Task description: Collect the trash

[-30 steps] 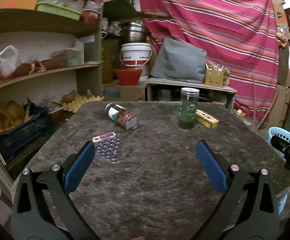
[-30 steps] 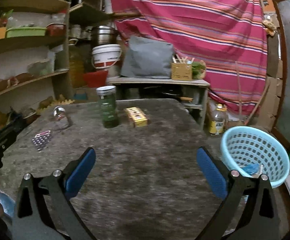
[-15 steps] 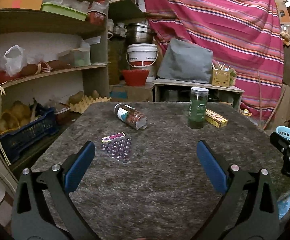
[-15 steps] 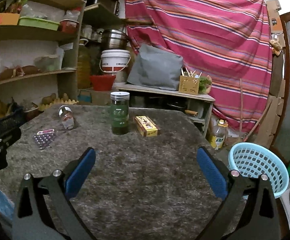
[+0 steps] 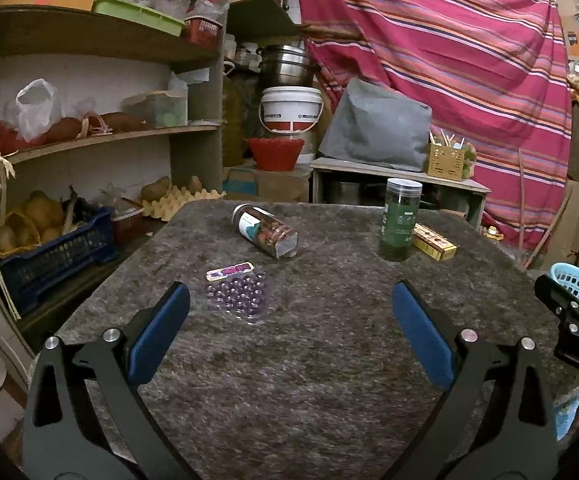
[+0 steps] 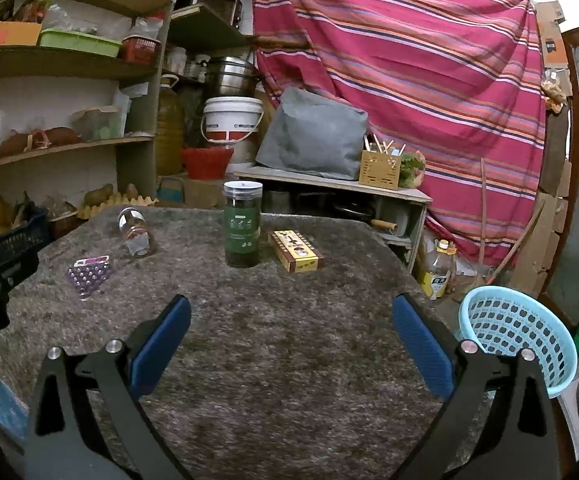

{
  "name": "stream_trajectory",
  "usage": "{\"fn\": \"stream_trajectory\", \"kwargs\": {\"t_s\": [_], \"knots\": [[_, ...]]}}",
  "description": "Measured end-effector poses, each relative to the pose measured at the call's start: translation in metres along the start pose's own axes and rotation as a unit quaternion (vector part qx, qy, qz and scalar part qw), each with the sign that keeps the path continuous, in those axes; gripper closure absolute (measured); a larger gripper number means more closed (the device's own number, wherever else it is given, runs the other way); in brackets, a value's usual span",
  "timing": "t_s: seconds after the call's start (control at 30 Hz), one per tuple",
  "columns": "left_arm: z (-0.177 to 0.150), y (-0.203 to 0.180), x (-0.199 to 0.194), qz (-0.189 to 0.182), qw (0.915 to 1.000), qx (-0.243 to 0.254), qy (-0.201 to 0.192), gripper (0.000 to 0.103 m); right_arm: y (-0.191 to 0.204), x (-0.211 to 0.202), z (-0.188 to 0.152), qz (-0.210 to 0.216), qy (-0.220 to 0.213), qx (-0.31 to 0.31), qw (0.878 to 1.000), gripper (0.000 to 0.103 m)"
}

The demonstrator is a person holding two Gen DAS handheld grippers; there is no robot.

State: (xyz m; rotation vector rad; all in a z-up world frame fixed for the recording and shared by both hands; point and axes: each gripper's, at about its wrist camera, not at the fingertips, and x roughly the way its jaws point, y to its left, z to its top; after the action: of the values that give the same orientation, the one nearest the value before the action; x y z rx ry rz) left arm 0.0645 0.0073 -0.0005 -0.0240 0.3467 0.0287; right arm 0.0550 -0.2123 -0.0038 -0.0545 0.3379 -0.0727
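Both grippers hover above the near edge of a grey fuzzy table (image 5: 309, 380), the left gripper (image 5: 289, 320) and the right gripper (image 6: 291, 322) each with jaws spread wide and nothing between them. The trash lies on the far half of the table. A clear jar (image 5: 264, 231) lies on its side at the left with brown contents and a teal and white label whose print is too small to read. Near it, just in front, sits a blister pack (image 5: 238, 292) of purple beads with a pink and yellow header card, wording illegible. Right of these a tall green jar (image 6: 243, 225) stands upright with a clear lid and a dark green label bearing small white icons; what fills it looks dark green but is hard to make out. Touching or just beside its right side lies a yellow and brown box (image 6: 295, 250), print unreadable. A light blue basket (image 6: 517, 336) stands off the table's right edge, its inside mostly hidden by its wall and cut off by the right finger
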Motion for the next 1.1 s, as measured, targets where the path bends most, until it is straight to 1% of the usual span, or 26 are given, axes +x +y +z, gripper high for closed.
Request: {"fn": "stream_trajectory", "kwargs": {"t_s": [0.27,0.77,1.1], "knots": [[0.0002,-0.0006,-0.0013,-0.007,1.0000,0.002,0.001,0.005,0.0014,0.0017,-0.0006,-0.002,0.003,-0.001,1.000,0.004],[-0.0003,-0.0029,-0.0035,-0.001,0.9998,0.014,-0.013,0.005,0.0023,0.0030,-0.0013,-0.004,0.004,-0.004,1.000,0.004],[-0.0007,-0.0039,-0.0035,-0.001,0.9998,0.014,-0.013,0.005,0.0017,0.0026,-0.0013,-0.003,0.004,-0.005,1.000,0.004]]}}
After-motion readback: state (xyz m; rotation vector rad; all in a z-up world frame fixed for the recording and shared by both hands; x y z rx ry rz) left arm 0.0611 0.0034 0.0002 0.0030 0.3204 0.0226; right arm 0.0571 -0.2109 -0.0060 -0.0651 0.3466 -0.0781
